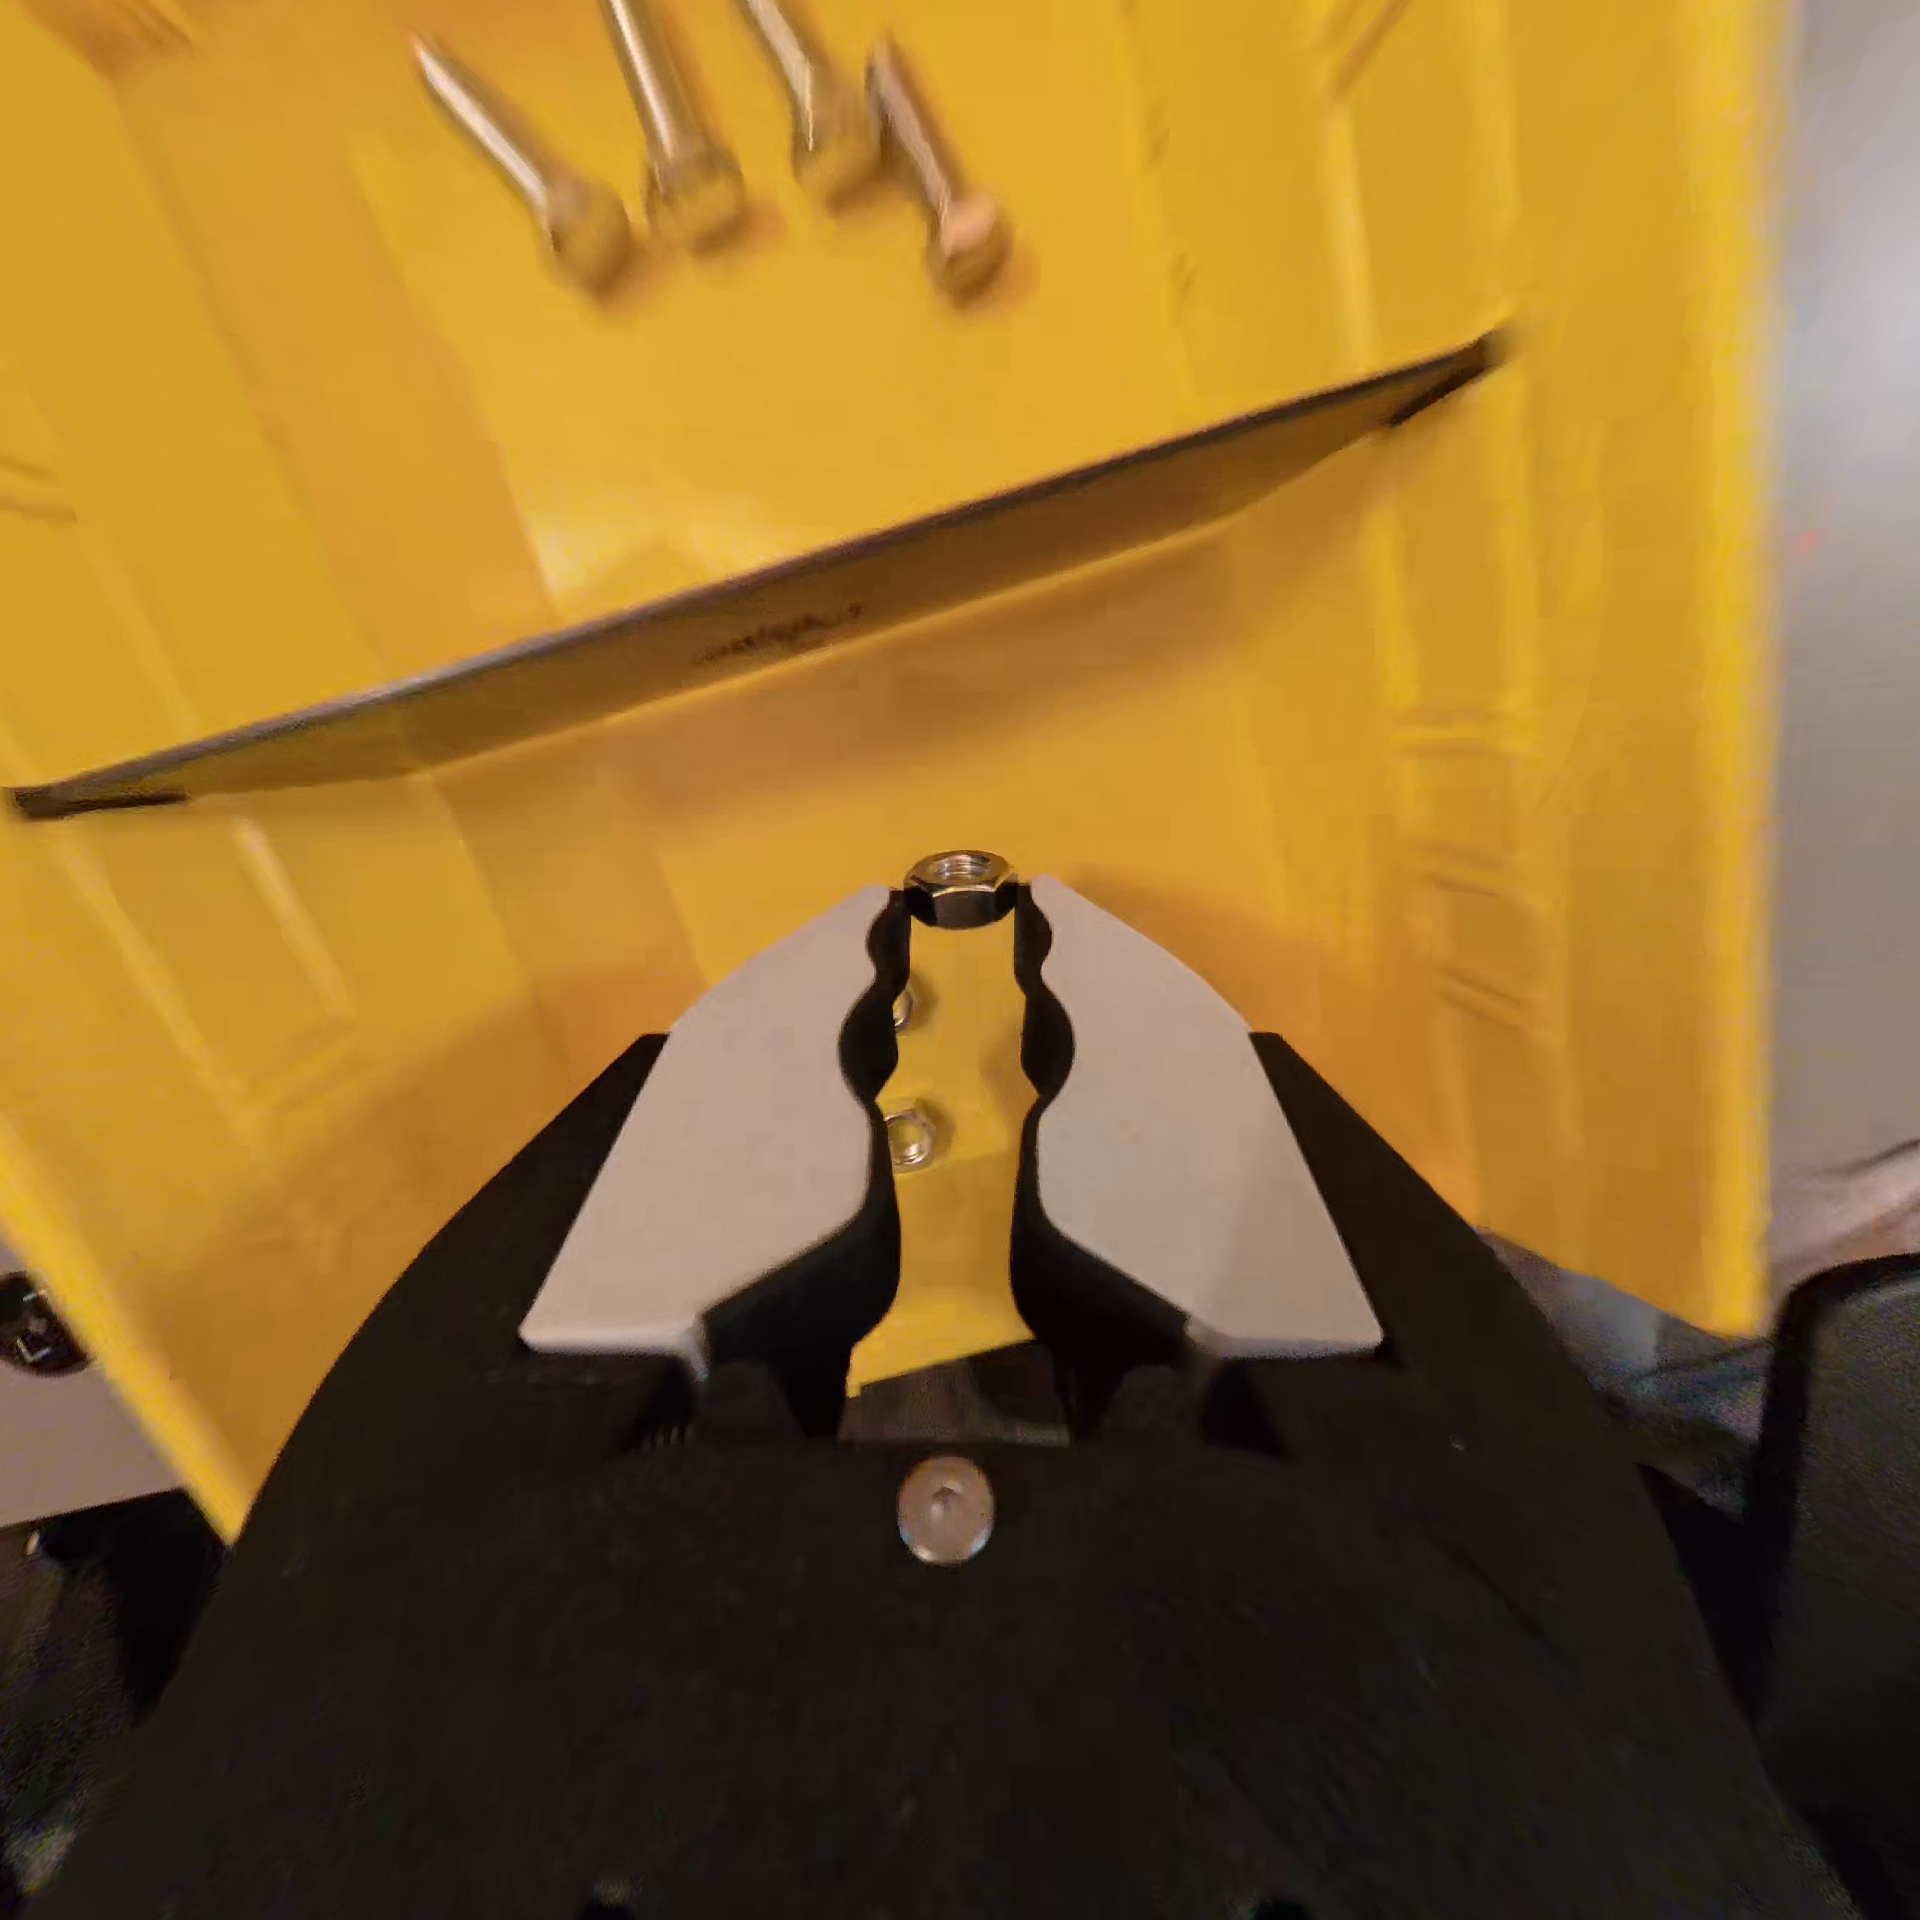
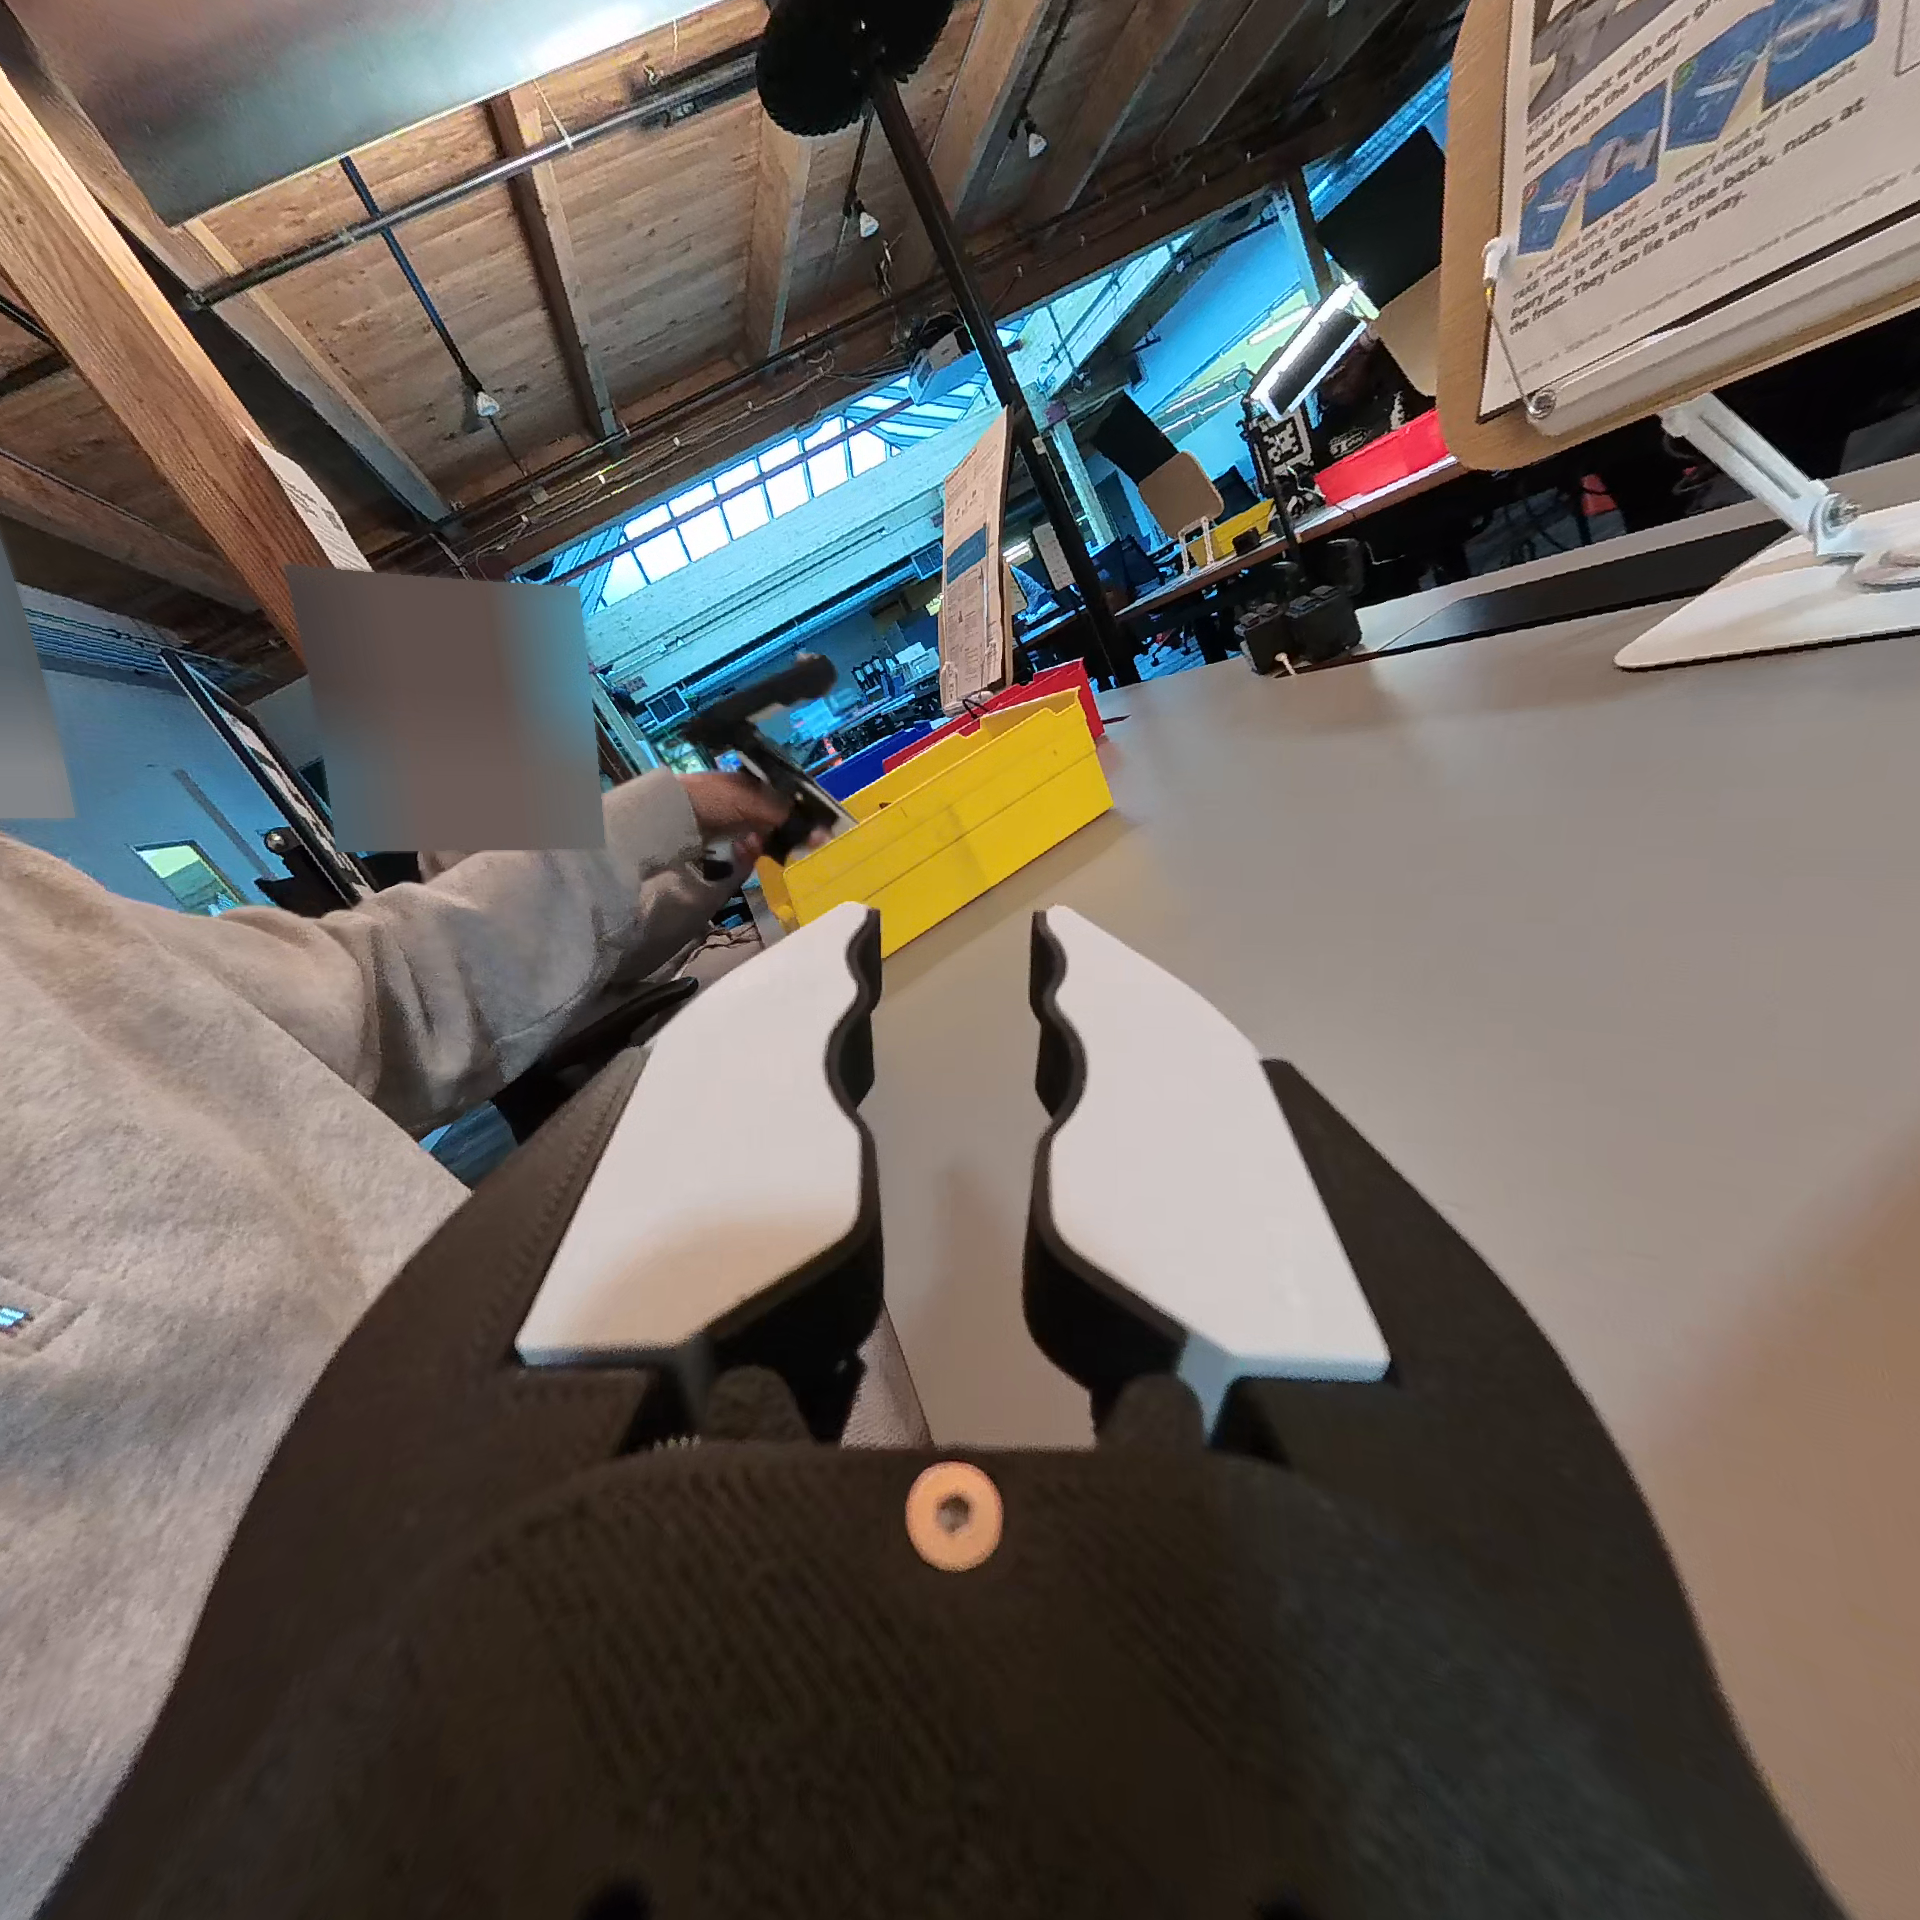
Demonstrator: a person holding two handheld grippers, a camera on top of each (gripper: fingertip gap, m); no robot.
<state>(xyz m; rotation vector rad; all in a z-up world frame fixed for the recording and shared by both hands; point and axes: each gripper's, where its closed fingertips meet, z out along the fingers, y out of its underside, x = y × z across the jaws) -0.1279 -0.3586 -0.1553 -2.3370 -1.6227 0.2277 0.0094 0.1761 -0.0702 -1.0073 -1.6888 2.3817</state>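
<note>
The left hand-held gripper (image 1: 958, 896) pinches a hex nut (image 1: 958, 891) at its tips over the yellow bin (image 1: 1299, 623) (bolts (image 1: 707, 145) beyond a divider (image 1: 727, 623)), while the right hand-held gripper (image 2: 956, 935) hangs spread and empty above the tabletop (image 2: 1455, 935).

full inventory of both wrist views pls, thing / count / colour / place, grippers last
held nut: 1, silver, pinched between the left gripper's fingertips
loose nuts: at least 2, silver, on the bin floor, seen through the finger gap
bolts: 4 in view, silver, blurred, in the bin's far compartment
divider: 1, dark-edged, across the yellow bin
yellow bin: 1, on the grey table
grey table: 1, under both grippers
red bins: at least 1 behind the yellow bin, more farther off
instruction sheet on stand: 1, white, upper right
sleeve: 1, grey, person's left arm
left gripper: shut on the nut, over the bin
right gripper: open, empty, above the table
</note>
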